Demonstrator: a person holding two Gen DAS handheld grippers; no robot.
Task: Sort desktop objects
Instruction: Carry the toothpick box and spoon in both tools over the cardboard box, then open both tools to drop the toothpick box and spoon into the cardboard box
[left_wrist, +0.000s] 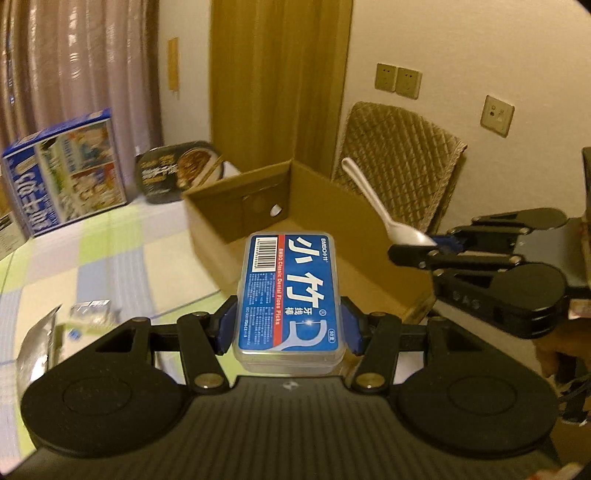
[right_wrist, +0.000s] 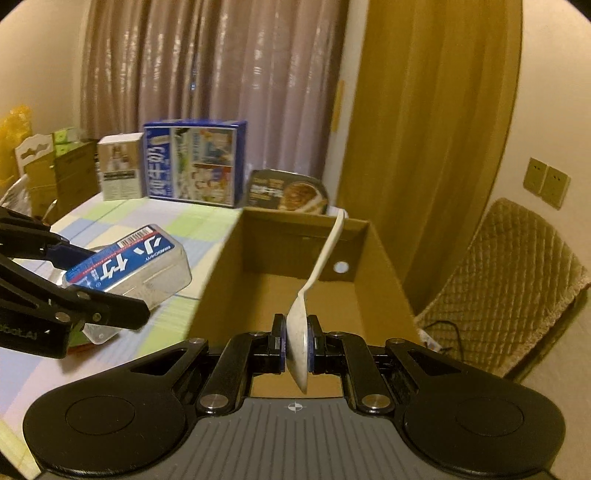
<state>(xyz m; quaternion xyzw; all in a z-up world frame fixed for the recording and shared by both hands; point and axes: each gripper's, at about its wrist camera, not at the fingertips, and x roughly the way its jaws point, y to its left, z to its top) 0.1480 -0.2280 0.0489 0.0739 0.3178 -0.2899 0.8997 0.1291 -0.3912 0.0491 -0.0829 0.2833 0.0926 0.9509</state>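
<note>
My left gripper (left_wrist: 288, 325) is shut on a clear dental floss box (left_wrist: 290, 295) with a blue label, held above the table just before the open cardboard box (left_wrist: 258, 206). The floss box also shows in the right wrist view (right_wrist: 129, 269). My right gripper (right_wrist: 296, 347) is shut on the bowl of a white plastic spoon (right_wrist: 317, 273), handle pointing up and away over the cardboard box (right_wrist: 280, 243). In the left wrist view the right gripper (left_wrist: 443, 245) holds the spoon (left_wrist: 373, 203) over the box's right side.
A blue printed carton (right_wrist: 195, 162), a white carton (right_wrist: 120, 170) and a black ready-meal tray (right_wrist: 288, 194) stand at the back of the checked tablecloth (left_wrist: 92, 258). Small packets (left_wrist: 88, 314) lie at left. A quilted chair (right_wrist: 509, 288) stands to the right.
</note>
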